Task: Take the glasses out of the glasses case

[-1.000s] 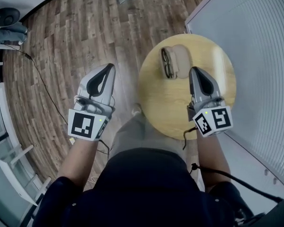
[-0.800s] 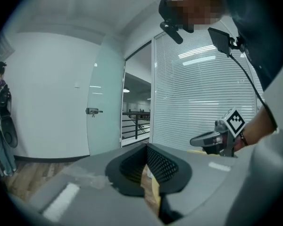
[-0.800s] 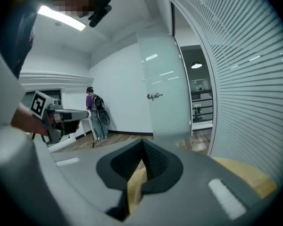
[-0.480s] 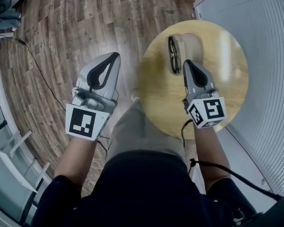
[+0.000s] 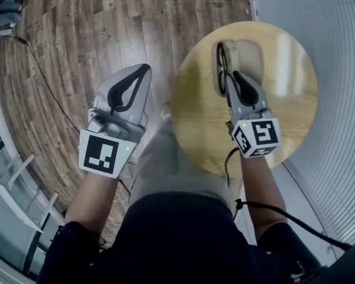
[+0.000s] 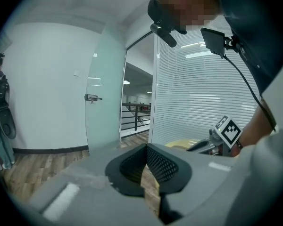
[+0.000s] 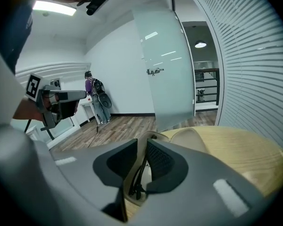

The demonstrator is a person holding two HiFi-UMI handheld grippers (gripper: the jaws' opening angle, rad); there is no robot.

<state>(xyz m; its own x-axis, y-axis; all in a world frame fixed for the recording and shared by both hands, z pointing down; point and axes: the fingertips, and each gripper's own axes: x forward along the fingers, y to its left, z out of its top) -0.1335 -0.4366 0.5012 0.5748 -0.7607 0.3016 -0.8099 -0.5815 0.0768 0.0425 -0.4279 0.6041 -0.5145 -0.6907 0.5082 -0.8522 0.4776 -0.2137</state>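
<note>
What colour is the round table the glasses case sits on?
The table is pale yellow wood grain, clearest in the head view.

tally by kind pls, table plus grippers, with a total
round wooden table: 1
glasses case: 1, open
glasses: 1, in the case
grippers: 2, left gripper shut, right gripper jaws just been opening, glasses between them
total: 5
</note>
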